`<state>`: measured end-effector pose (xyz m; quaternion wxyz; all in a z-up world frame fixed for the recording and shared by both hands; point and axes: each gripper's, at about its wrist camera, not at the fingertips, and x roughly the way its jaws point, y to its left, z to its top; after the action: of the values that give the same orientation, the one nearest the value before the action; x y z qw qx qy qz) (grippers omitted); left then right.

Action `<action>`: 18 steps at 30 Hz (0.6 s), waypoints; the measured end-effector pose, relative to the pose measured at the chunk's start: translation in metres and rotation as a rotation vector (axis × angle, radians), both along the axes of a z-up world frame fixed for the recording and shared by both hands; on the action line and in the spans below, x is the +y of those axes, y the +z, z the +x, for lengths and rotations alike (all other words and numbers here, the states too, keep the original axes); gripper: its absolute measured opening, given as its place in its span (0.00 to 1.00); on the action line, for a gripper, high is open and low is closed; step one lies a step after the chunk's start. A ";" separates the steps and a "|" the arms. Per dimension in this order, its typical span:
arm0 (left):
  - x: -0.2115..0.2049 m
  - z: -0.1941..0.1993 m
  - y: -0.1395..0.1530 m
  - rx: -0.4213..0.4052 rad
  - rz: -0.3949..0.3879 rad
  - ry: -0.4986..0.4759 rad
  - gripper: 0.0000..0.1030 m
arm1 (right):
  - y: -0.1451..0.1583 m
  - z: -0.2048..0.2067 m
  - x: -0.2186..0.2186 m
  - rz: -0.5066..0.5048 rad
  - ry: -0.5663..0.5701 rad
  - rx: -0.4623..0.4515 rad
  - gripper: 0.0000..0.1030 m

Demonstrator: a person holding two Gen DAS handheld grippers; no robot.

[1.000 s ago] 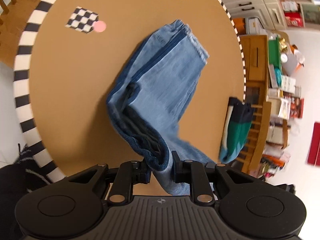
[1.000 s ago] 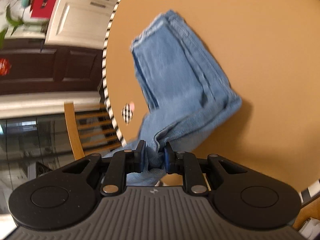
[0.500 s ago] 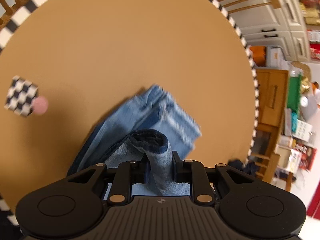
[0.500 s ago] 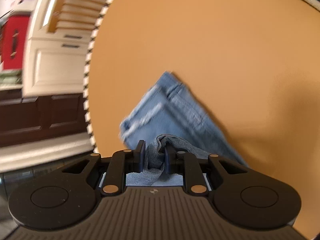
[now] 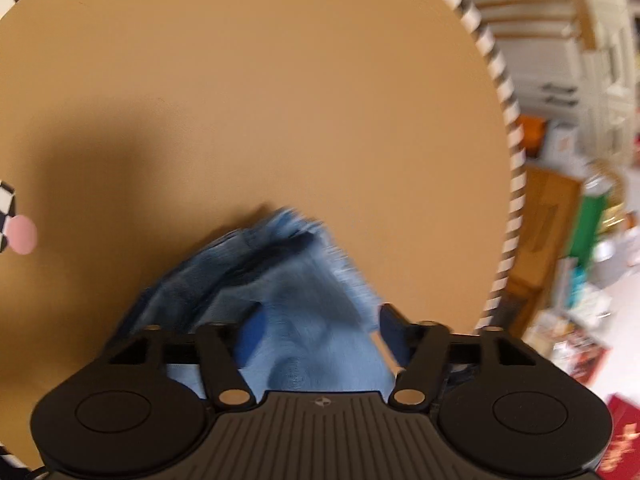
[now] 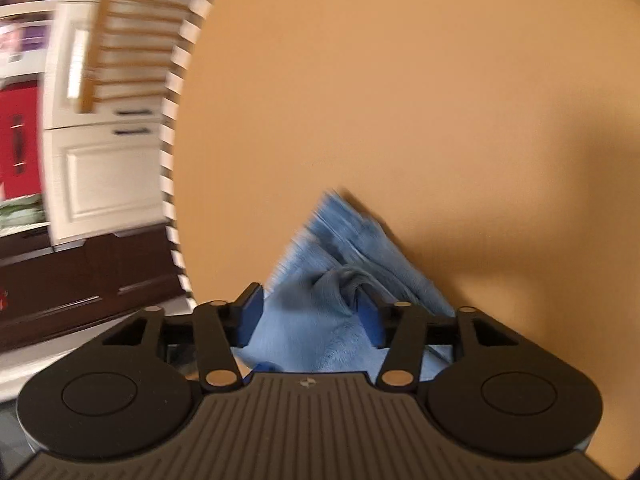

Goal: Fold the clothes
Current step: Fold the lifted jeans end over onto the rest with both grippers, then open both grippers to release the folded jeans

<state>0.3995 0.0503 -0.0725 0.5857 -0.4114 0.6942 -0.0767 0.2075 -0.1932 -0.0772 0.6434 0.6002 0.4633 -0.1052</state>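
Folded blue jeans (image 5: 280, 280) lie on the round tan table (image 5: 280, 100), close under both grippers. My left gripper (image 5: 320, 328) is open, its jaws spread wide with denim lying loose between them. In the right wrist view the jeans (image 6: 344, 264) also lie bunched on the table (image 6: 400, 80). My right gripper (image 6: 310, 316) is open too, jaws apart on either side of the cloth. Both views are blurred by motion. Most of the jeans are hidden under the gripper bodies.
The table has a black-and-white striped rim (image 5: 508, 120). A checkered marker with a pink dot (image 5: 20, 234) lies at the left. A wooden chair (image 6: 128, 40) and white cabinets (image 6: 100, 168) stand beyond the table edge. Cluttered shelves (image 5: 580, 260) are at the right.
Both grippers lowered the lifted jeans end onto the rest of the jeans and then opened, letting go of the denim they held.
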 end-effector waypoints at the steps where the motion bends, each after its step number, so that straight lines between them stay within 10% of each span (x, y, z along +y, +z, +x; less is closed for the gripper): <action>1: 0.008 0.001 0.010 -0.046 -0.027 0.025 0.68 | 0.017 -0.004 -0.001 -0.087 0.002 -0.054 0.54; 5: 0.017 -0.022 0.073 -0.549 0.044 -0.225 0.69 | 0.089 -0.038 0.037 -0.627 0.225 -0.425 0.26; 8: -0.010 -0.077 0.085 -0.871 0.176 -0.596 0.57 | 0.071 -0.039 0.083 -0.725 0.455 -0.405 0.06; 11: -0.039 -0.106 0.052 -0.823 0.170 -0.758 0.29 | 0.048 -0.033 0.117 -0.792 0.620 -0.354 0.04; 18: -0.069 -0.088 0.013 -0.739 0.347 -0.684 0.15 | 0.001 0.010 0.123 -0.800 0.661 -0.174 0.04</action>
<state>0.3111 -0.0187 -0.0594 0.7922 -0.0040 0.5386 -0.2869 0.2176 -0.0699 -0.0763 0.8571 0.1359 0.4966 -0.0151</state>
